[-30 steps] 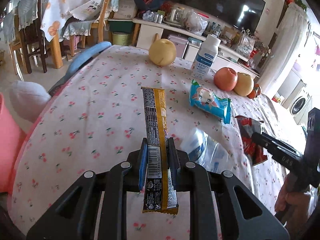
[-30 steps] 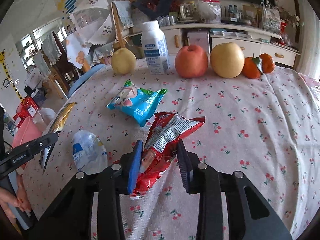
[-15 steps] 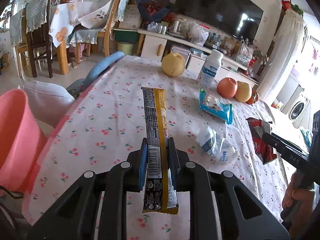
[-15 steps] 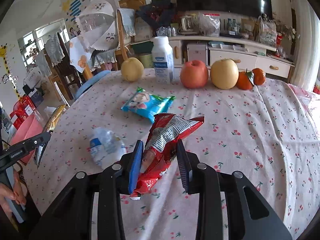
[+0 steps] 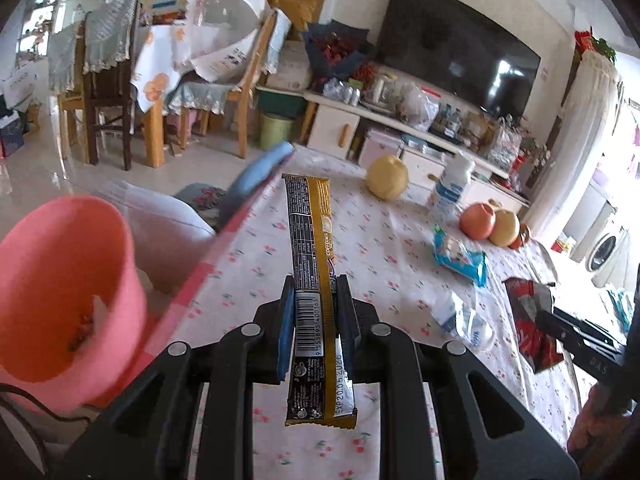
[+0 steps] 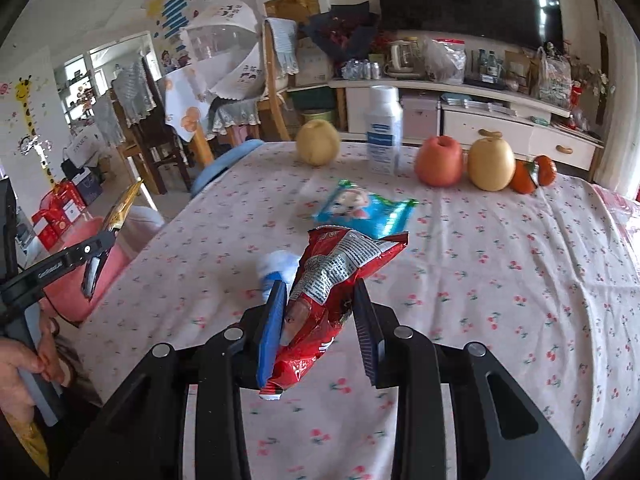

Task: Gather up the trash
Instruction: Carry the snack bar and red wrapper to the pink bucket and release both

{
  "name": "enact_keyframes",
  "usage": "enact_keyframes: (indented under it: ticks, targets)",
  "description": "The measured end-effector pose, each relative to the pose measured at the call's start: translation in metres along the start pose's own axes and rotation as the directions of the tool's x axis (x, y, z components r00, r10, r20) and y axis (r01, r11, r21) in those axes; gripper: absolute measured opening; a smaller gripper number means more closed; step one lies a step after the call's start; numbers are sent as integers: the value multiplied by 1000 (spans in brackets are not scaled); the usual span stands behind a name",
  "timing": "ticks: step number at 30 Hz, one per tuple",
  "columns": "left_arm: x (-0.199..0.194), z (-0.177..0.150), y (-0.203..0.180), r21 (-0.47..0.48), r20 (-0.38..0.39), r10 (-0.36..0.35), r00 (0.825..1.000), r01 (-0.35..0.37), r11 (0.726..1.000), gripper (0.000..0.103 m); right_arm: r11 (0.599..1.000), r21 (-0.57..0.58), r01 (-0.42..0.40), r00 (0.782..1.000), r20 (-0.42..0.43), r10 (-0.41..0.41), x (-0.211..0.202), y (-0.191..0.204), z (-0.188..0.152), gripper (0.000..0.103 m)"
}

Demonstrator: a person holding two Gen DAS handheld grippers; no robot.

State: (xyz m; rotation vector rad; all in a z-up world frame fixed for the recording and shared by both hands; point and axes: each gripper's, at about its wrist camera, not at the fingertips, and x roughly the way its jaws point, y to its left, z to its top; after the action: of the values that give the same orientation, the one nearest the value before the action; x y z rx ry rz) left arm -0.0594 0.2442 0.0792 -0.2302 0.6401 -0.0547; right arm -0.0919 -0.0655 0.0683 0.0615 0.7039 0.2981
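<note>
While I hold both tools above the desk [image 6: 500,248], I record the following. My left tool [image 5: 314,312] is clamped on a long gold-and-black wrapper [image 5: 310,248], gripped near its lower third; the wrapper stands upright between the pads, clear of the cloth, with its barcode end hanging below the fingers. From the right wrist view that tool [image 6: 96,258] sits over the desk's left edge, above a pink bin [image 5: 60,280] that stands beside that edge, off the desk.

My right tool [image 6: 320,316] is closed on a crumpled red snack bag [image 6: 332,280], lifted off the cloth, its printed panel facing up and its torn end hanging below the pads. The left wrist view shows that bag [image 5: 532,320] near the desk's right side.

On the desk, a blue snack packet [image 6: 364,212] lies flat toward the middle. A crushed clear bottle with a blue label [image 5: 464,316] lies nearer the front edge; in the right wrist view it is mostly hidden behind the red bag.

Along the far edge stand a yellow pear [image 6: 318,142], a white bottle [image 6: 384,132], a red apple [image 6: 440,162], a second pear [image 6: 491,164] touching the apple, and two small oranges [image 6: 534,174] just beside it.

A hand [image 6: 20,368] grips the left tool's handle.
</note>
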Motion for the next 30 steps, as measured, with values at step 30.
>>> enact_keyframes:
  ticks: [30]
  targets:
    - [-53, 15, 173, -386, 87, 238, 967, -187, 903, 22, 897, -306, -320, 947, -63, 316, 60, 288, 54, 35]
